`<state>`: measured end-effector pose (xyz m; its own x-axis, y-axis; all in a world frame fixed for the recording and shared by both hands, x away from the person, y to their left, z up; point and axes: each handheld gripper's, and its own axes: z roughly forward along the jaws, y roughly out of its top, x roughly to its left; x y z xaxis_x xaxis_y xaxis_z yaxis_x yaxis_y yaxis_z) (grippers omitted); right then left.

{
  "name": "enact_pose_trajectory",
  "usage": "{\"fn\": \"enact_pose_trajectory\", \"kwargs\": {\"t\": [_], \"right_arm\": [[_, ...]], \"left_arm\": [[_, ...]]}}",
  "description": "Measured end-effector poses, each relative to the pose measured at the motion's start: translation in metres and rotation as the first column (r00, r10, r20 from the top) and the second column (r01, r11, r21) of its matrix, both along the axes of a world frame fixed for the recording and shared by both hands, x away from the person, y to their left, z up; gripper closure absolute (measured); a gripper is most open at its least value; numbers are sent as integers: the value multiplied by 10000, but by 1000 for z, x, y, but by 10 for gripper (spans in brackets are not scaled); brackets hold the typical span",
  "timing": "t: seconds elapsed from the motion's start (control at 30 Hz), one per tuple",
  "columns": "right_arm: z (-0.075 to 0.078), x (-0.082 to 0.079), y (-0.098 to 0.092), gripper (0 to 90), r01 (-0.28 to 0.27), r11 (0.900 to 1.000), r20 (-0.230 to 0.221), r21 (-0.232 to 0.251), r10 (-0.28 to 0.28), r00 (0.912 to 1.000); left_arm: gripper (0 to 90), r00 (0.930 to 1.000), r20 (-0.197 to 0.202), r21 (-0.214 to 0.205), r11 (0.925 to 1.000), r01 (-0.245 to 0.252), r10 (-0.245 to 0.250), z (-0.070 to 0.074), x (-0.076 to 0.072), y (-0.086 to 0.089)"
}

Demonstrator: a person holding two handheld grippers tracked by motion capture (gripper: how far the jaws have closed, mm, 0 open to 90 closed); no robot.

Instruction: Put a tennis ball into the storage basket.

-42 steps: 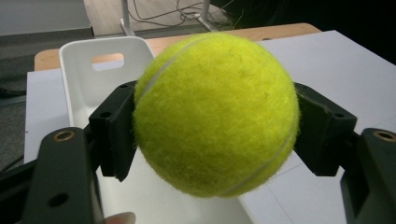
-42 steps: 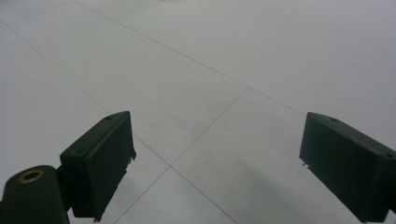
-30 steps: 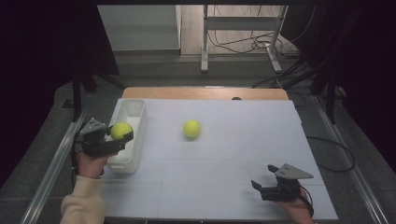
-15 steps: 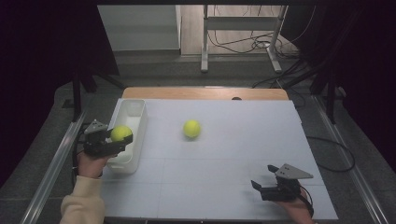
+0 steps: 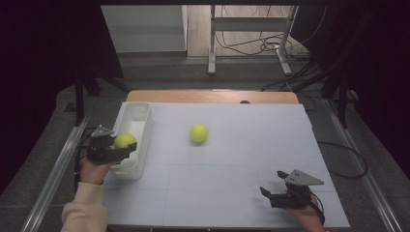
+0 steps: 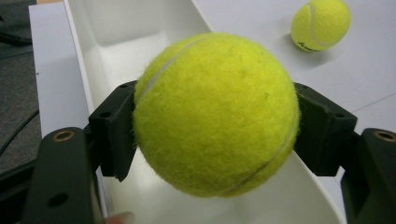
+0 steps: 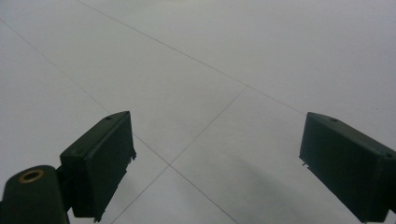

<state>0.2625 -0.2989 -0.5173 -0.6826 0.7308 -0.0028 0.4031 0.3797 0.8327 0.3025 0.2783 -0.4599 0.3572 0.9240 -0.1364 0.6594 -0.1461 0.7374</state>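
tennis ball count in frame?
2. One ball is clamped in the left hand-held gripper above the white bin. The other ball lies loose mid-table. The bin's visible interior holds none.

dark brand print on the far tennis ball (image 6: 321,23), too small to read

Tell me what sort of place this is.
Probably a lab or recording workspace, not a home: a white gridded table holding a white bin and tennis balls, loose cables on the floor, and metal stand legs behind.
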Motion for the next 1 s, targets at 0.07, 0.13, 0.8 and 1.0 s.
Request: {"fn": "enact_pose_trajectory", "kwargs": {"t": [0.07,0.13,0.8,1.0], "right_arm": [[0,0,0,105,9,10000,-7,-1,-9,10000],[0,0,0,105,14,10000,-3,-9,-14,10000],[0,0,0,105,11,10000,14,15,-11,10000],[0,0,0,105,30,10000,0,28,-30,10000]], "left_arm": [[260,10000,-5,18,10000,4,-4,0,0,0],[260,10000,-9,28,10000,7,-6,0,0,0],[145,9987,507,-152,9999,53,-46,7,-4,-1],[142,9969,778,-272,9996,126,-104,10,-6,-1]]}}
